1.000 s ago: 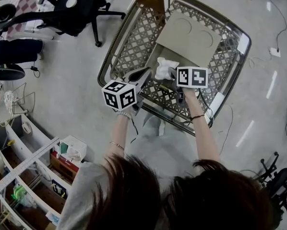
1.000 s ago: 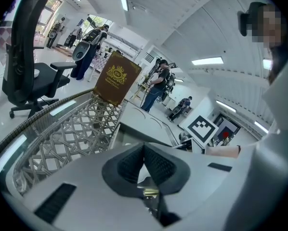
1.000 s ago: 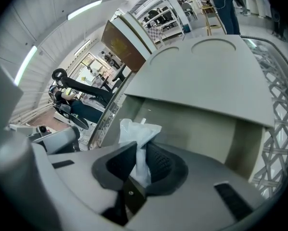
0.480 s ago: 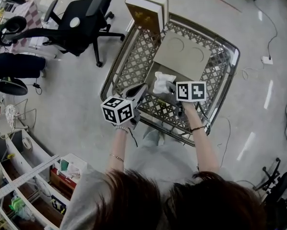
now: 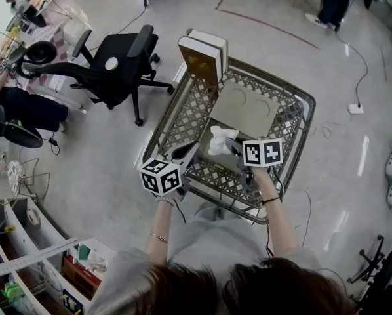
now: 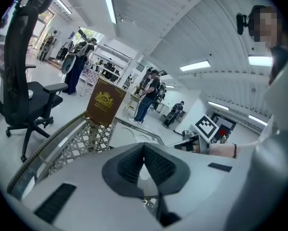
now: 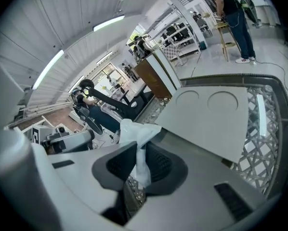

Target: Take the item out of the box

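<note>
Over the lattice basket (image 5: 183, 113) we see the right tongs (image 5: 230, 146) clenched on a crumpled white item (image 5: 219, 140). The left tongs (image 5: 189, 151), at its near rim, are closed and empty.

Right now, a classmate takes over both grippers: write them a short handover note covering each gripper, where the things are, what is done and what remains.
Left gripper: jaws together, empty, by the near rim of the lattice basket.
Right gripper: jaws shut on the white crumpled item, held over the basket.
Done: item gripped.
Left to do: carry it clear of the basket and set it down.
</note>
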